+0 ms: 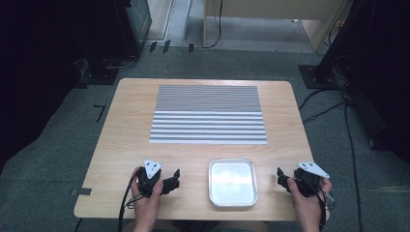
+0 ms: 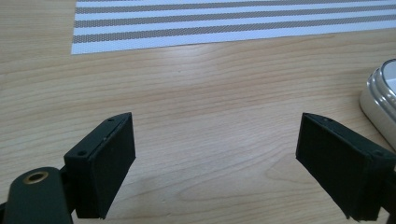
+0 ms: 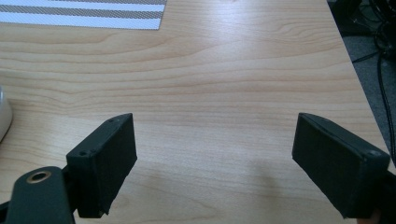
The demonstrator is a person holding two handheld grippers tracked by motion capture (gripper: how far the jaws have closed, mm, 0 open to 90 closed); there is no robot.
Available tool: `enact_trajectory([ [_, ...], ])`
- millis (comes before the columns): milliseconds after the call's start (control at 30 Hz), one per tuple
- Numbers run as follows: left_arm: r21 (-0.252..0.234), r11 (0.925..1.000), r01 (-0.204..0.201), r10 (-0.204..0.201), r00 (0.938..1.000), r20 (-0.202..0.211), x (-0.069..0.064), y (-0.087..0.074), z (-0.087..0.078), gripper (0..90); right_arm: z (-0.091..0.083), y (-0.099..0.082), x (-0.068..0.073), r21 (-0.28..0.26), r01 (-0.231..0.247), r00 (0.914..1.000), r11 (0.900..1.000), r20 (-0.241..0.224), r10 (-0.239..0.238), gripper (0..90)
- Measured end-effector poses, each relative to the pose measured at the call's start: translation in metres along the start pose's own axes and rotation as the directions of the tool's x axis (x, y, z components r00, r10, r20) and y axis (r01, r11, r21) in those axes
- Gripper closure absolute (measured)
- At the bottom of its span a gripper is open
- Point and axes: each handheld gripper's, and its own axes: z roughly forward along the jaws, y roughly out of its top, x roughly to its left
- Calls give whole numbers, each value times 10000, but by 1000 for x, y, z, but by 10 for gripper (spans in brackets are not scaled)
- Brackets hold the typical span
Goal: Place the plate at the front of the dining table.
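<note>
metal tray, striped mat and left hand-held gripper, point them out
metal tray (image 1: 252, 180): high view, right rim
striped mat (image 1: 208, 115): high view, middle of its surface
left hand-held gripper (image 1: 177, 174): high view, between its fingertips

**Wooden table sitting on grey carpet**

A light wooden table (image 1: 130, 130) is standing on grey carpet (image 1: 63, 135). Black cables (image 1: 350, 140) are trailing across the floor at right. A pale wooden cabinet (image 1: 270, 14) is standing behind, with dark equipment flanking both sides.
</note>
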Motion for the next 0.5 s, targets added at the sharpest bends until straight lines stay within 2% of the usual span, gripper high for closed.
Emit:
enact_trajectory([
  [267,-7,10000,-58,59,9998,170,-13,1,3,119,-3,1,7,-51,0,9997,10000,-258,-1,136],
  [500,46,9997,-233,231,9990,391,-30,3,8,119,-4,2,12,-100,-21,9990,9999,-452,16,136],
])
